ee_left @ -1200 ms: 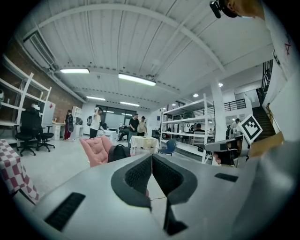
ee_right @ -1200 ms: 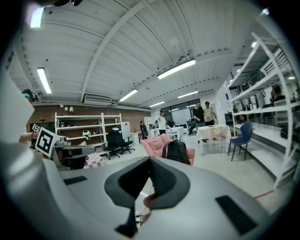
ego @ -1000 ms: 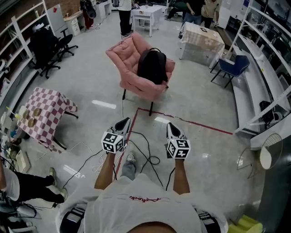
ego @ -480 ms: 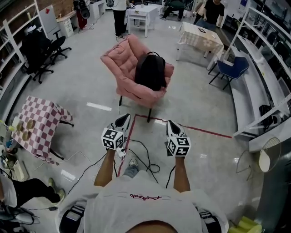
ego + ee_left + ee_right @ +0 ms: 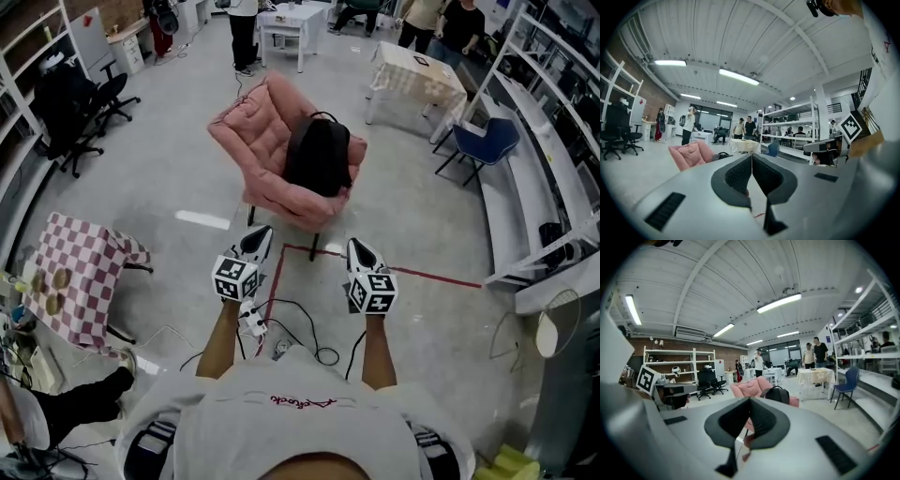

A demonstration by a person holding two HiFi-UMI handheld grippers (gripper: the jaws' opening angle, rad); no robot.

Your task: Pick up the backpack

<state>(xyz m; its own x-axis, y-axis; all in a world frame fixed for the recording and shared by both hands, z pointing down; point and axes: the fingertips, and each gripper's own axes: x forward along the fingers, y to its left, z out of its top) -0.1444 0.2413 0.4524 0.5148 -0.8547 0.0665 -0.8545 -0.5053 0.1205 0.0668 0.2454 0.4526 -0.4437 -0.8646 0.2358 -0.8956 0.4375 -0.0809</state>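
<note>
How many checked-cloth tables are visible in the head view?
2: a red-checked table at the left edge, and a beige-checked table at the upper right, beyond the pink armchair. More may lie out of view.

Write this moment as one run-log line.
stage: before pickup | left gripper: shut, empty | right gripper: shut, empty | backpack: on pink armchair, untouched, ahead of both grippers

In the left gripper view, the left gripper (image 5: 752, 158) hides all but the top of the backpack (image 5: 723, 154) and the lower part of the pink chair (image 5: 691, 157). In the right gripper view, the right gripper (image 5: 750, 401) covers the chair's legs and the backpack's base. In the head view, the top edge cuts off a far person (image 5: 244, 28) above the waist, and 2 people (image 5: 461, 23) further right.
</note>
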